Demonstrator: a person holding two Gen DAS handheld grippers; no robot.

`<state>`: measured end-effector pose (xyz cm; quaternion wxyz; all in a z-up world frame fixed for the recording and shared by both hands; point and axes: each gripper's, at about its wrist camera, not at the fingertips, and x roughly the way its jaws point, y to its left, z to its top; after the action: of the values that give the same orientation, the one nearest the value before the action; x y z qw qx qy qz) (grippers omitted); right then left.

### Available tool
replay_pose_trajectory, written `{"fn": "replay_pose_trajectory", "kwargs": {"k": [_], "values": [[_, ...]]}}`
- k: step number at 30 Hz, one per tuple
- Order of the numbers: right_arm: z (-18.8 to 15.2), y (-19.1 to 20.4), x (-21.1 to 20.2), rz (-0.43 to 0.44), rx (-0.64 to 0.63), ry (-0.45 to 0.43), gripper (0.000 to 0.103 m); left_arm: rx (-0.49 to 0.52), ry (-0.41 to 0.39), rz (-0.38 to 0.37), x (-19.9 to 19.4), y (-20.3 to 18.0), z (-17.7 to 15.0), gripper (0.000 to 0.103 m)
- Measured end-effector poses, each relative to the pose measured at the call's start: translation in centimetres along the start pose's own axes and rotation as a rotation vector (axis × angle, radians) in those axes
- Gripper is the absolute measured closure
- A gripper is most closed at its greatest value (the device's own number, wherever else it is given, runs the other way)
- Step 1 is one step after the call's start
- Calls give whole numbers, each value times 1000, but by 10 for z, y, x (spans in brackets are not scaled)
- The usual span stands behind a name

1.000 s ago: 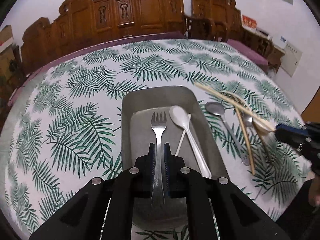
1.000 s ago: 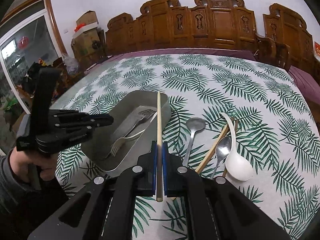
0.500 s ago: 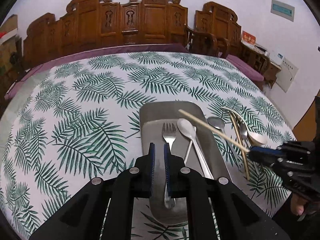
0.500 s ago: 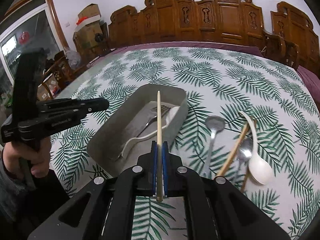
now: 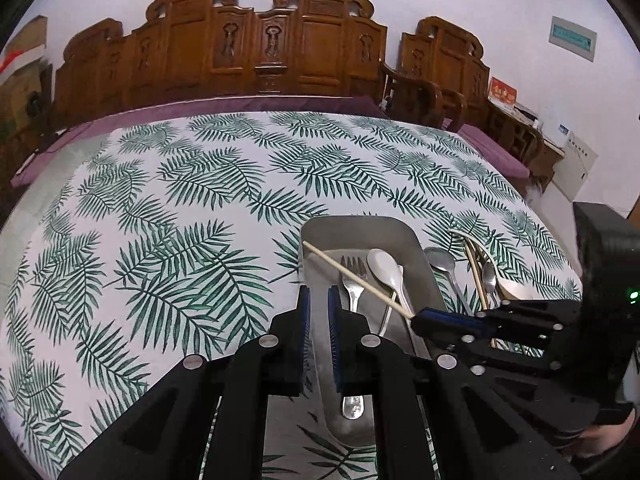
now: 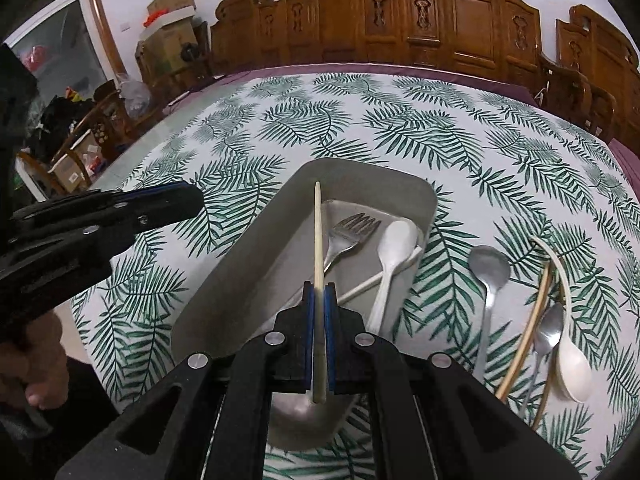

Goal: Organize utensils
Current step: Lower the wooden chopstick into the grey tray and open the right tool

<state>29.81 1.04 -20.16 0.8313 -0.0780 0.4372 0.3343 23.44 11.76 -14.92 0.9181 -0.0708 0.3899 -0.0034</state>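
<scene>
A metal tray [image 5: 360,225] [image 6: 362,169] sits on the leaf-print cloth. In it lie a metal fork [image 5: 352,276] [image 6: 354,227] and a white spoon [image 5: 385,265] [image 6: 395,240]. My right gripper [image 6: 319,294] [image 5: 434,316] is shut on a pale wooden chopstick [image 6: 318,232] [image 5: 352,274]. The chopstick points across the tray above the fork. My left gripper [image 5: 319,316] [image 6: 120,212] hovers over the tray's near left rim. Its jaws are shut to a narrow slit with nothing in it. The fork lies just right of them.
Right of the tray on the cloth lie a metal spoon [image 6: 489,268] [image 5: 440,258], another chopstick [image 6: 528,320], a small metal spoon [image 6: 550,326] and a white spoon [image 6: 573,368]. Carved wooden chairs [image 5: 264,52] line the far table edge. A person's hand [image 6: 28,360] holds the left gripper.
My right gripper has carried the chopstick left from beside the tray to above it. My left gripper has drawn back and to the left, off the fork, which stays in the tray.
</scene>
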Motion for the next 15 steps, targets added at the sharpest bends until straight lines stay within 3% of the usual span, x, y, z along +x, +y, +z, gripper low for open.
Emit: {"fn": "replay_pose_trajectory", "kwargs": {"k": [9, 15], "values": [[-4, 2, 5, 98, 33, 2, 94, 5, -1, 2, 1, 1, 0, 95], [-7, -2, -8, 95, 19, -17, 94, 15, 2, -8, 1, -5, -1, 95]]}}
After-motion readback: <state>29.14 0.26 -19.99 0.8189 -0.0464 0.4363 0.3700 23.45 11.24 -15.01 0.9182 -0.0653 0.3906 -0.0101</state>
